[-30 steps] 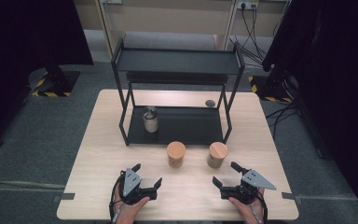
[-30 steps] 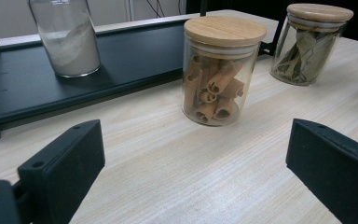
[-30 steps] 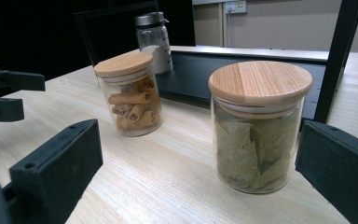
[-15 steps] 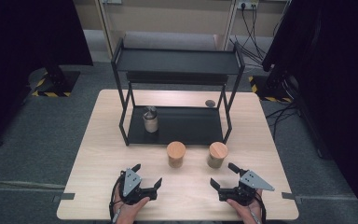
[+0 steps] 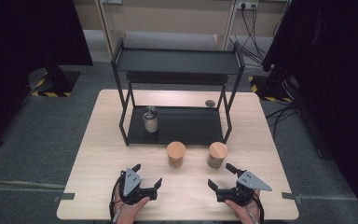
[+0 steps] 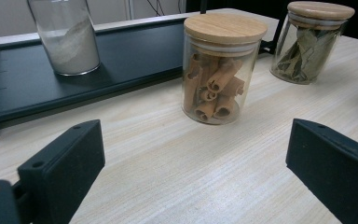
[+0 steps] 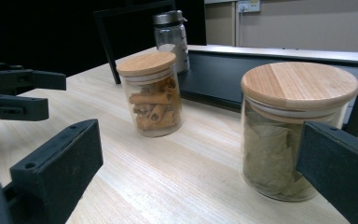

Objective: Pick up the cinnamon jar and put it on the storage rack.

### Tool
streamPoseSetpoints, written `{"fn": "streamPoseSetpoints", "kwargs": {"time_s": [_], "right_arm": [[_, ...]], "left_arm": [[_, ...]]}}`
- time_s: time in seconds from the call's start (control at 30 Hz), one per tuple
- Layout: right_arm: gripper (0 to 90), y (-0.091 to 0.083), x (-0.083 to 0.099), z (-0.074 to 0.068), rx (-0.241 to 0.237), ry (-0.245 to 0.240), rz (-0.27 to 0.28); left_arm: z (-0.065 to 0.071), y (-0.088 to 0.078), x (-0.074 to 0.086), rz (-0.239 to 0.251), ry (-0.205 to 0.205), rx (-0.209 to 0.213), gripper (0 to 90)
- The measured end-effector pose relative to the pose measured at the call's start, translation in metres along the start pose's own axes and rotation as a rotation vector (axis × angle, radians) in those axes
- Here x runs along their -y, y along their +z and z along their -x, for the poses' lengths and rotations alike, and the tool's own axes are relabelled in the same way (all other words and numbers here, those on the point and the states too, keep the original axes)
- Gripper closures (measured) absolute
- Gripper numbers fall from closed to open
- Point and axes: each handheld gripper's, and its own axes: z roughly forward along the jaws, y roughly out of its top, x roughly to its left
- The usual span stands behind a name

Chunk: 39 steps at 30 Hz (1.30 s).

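Note:
Two glass jars with wooden lids stand on the table in front of a black rack (image 5: 177, 60). The cinnamon stick jar (image 5: 176, 154) (image 6: 221, 70) (image 7: 154, 93) is on the left and the bay leaf jar (image 5: 217, 155) (image 6: 312, 42) (image 7: 293, 130) on the right. A metal-lidded jar of white powder (image 5: 150, 119) (image 6: 67, 37) (image 7: 171, 39) sits on the rack's lower shelf. My left gripper (image 5: 148, 174) (image 6: 196, 149) is open near the front edge, short of the cinnamon jar. My right gripper (image 5: 219, 175) (image 7: 200, 154) is open just before the bay leaf jar, holding nothing.
A small dark round object (image 5: 210, 103) lies on the table behind the rack's right leg. The rack's top shelf is bare. Light wood table (image 5: 98, 140) extends left and right of the rack. The left gripper (image 7: 23, 93) appears at the left of the right gripper view.
My right gripper has edged slightly left and toward the bay leaf jar. The left gripper and the jars have stayed put.

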Motion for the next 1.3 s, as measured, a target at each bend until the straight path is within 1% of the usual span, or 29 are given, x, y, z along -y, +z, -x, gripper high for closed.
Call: {"fn": "streamPoseSetpoints", "kwargs": {"time_s": [0.73, 1.3], "right_arm": [[1.1, 0.012, -0.002, -0.006, -0.039, -0.004, -0.007], [1.2, 0.023, -0.005, -0.010, -0.067, -0.020, -0.017]], "left_arm": [[-0.001, 0.001, 0.000, -0.002, -0.001, 0.001, 4.0], [-0.002, 0.001, 0.000, -0.003, -0.003, 0.001, 3.9]]}}
